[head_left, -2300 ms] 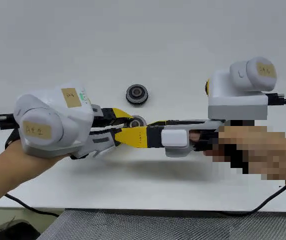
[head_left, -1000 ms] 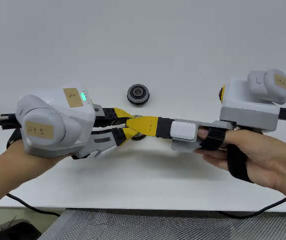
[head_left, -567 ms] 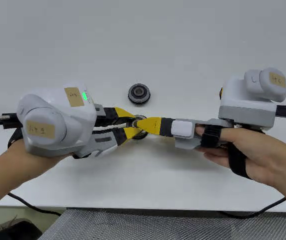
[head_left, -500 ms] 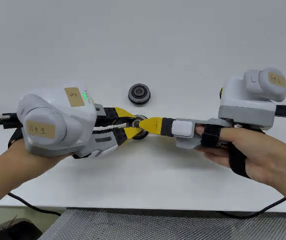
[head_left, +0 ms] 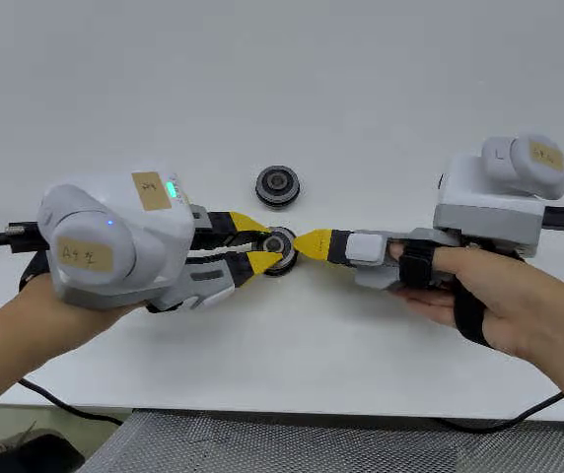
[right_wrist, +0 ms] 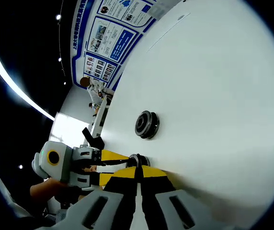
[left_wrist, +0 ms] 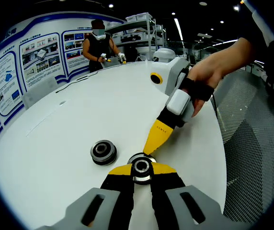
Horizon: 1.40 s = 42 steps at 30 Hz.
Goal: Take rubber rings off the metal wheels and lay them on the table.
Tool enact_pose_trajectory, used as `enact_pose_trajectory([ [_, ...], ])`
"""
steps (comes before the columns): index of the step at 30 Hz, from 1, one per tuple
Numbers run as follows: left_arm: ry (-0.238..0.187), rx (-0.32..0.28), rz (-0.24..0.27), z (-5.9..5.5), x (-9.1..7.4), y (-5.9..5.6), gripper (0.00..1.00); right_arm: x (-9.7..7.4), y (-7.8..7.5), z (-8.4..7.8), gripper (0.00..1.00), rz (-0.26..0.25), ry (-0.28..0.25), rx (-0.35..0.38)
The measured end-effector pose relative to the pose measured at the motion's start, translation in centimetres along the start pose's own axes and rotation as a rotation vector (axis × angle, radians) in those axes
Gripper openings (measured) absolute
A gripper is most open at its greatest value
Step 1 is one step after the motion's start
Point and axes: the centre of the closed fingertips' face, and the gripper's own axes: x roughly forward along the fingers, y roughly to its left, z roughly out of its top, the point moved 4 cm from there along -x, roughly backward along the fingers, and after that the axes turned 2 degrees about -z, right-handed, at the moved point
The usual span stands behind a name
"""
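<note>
Mid-counter (head_left: pixel 361 118): wheel (head_left: pixel 282 247), between both tips.
Left gripper (head_left: pixel 260 243): clamped on wheel.
Right gripper (head_left: pixel 307 243): jaws together, tip touching wheel's right edge; whether anything is pinched, cannot tell.

Bright even light, sharp focus, soft shadows.
</note>
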Motion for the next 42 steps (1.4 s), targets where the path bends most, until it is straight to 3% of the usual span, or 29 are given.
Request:
enact_pose_trajectory([
  [14, 0.000, 0.001, 0.001, 0.0, -0.1, 0.0, 0.12, -0.1, 0.7, 0.2, 0.02, -0.068, 0.046, -0.150],
  [22, 0.000, 0.002, 0.001, 0.0, -0.1, 0.0, 0.12, -0.2, 0.7, 0.2, 0.01, -0.084, 0.040, -0.160],
  [42, -0.002, 0.003, 0.001, -0.1, -0.1, 0.0, 0.12, 0.1, 1.3, 0.1, 0.00, -0.072, 0.049, -0.183],
])
